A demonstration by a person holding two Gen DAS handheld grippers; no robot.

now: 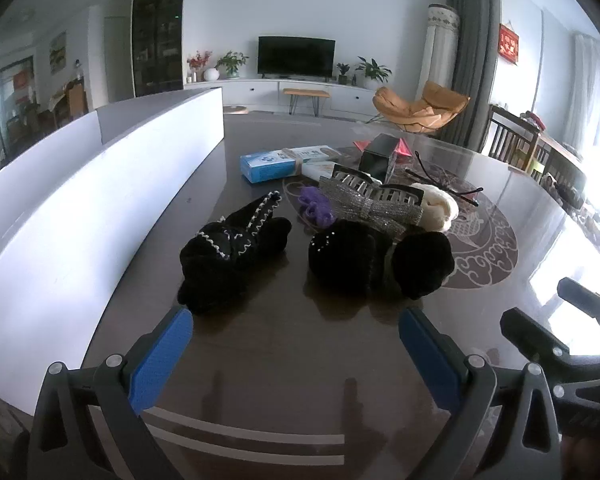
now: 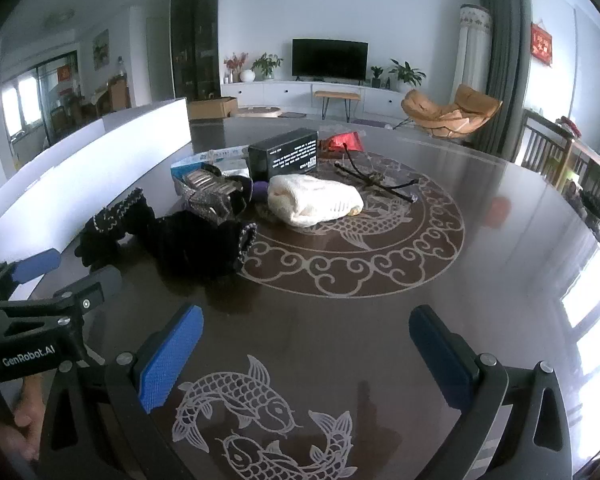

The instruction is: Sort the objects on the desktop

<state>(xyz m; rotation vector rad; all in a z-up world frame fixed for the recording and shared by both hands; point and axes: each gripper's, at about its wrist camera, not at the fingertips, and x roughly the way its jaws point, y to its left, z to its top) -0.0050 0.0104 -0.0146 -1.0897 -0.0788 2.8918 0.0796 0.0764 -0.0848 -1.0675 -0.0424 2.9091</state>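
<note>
A pile of small objects lies on the dark table (image 1: pixel 284 344). Two black knit gloves (image 1: pixel 236 248) (image 1: pixel 348 256) lie nearest my left gripper (image 1: pixel 296 340), which is open and empty just short of them. Behind them are a silver hair claw (image 1: pixel 372 200), a purple scrunchie (image 1: pixel 314 206), a cream knit item (image 1: pixel 440 204), a blue box (image 1: pixel 270 166) and a black box (image 1: pixel 378 156). My right gripper (image 2: pixel 306 344) is open and empty over the table (image 2: pixel 500 260), short of the cream item (image 2: pixel 314 200), the black gloves (image 2: pixel 196 240) and the black box (image 2: pixel 286 154).
A long white panel (image 1: pixel 80 216) runs along the table's left edge. A black headband (image 2: pixel 374 182) and a red packet (image 2: pixel 342 142) lie behind the pile. The left gripper's body (image 2: pixel 40 320) shows at the right view's left edge. Chairs stand to the right.
</note>
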